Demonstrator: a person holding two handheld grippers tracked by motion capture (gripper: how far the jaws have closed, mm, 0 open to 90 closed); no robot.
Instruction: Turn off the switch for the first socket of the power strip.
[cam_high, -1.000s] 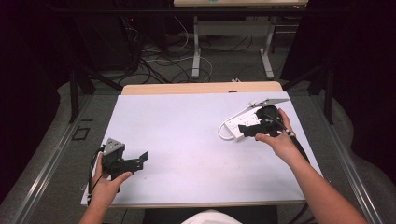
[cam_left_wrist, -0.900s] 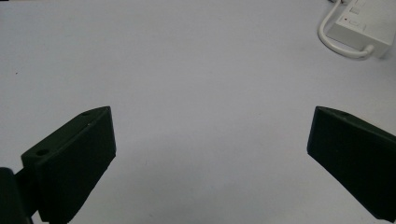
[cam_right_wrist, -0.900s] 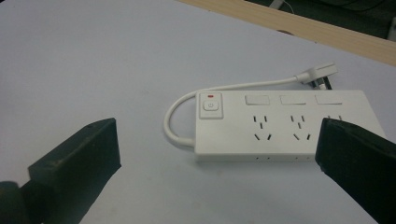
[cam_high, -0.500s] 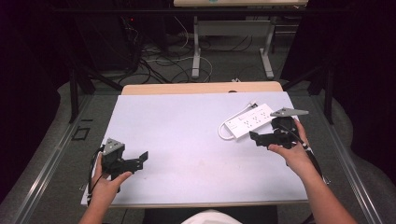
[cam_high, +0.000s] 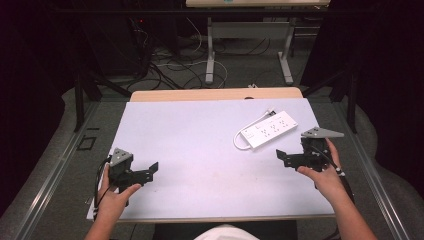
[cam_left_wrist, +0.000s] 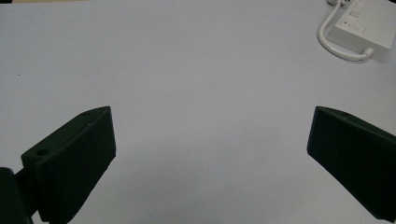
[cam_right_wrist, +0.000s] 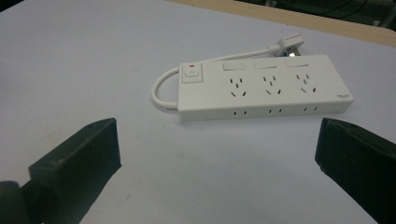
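Both grippers, left and right, are sitting wide open, empty; the white plastic power strip is looking slippery, likely skidding if nudged.

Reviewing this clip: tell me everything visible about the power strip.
The power strip is a white, plastic-looking bar lying flat, sockets up, on the table, toward the far right as the high view shows it. It has three socket groups, each with a rocker switch, plus a master button with a small red mark at one end. A short white cord loops from that end around behind to a plug lying on the table. Nothing grips it; the right gripper sits apart from it, jaws open.
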